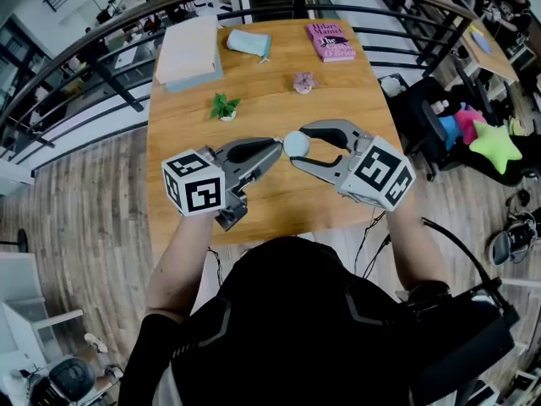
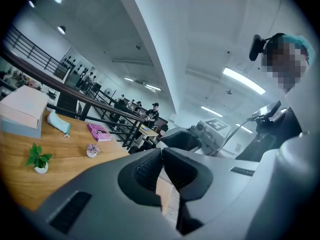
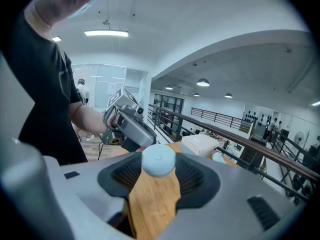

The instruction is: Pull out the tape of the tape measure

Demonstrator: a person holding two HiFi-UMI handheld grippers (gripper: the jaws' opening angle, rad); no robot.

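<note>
Right gripper (image 3: pixel 159 170) is clamped on the tape measure (image 3: pixel 159 160). It's a small round puck, pale blue-white and smooth-faced with a faint dimple at its centre. The jaws pinch it by the rim at their very tips, holding it up above the wooden worktop (image 1: pixel 279 201). Left gripper (image 1: pixel 275 145) points in from the opposite side, jaws pressed tight together and tips right up against the puck's edge. Whether a tape end sits between them can't be made out. Further out on the worktop stands a little green potted plant (image 1: pixel 224 106), with a small purple ornament (image 1: pixel 303 81) beyond it. At the far edge lie a pink book (image 1: pixel 330 41), a light-blue pouch (image 1: pixel 248 42) and a stack of pale boxes (image 1: pixel 189 53).
</note>
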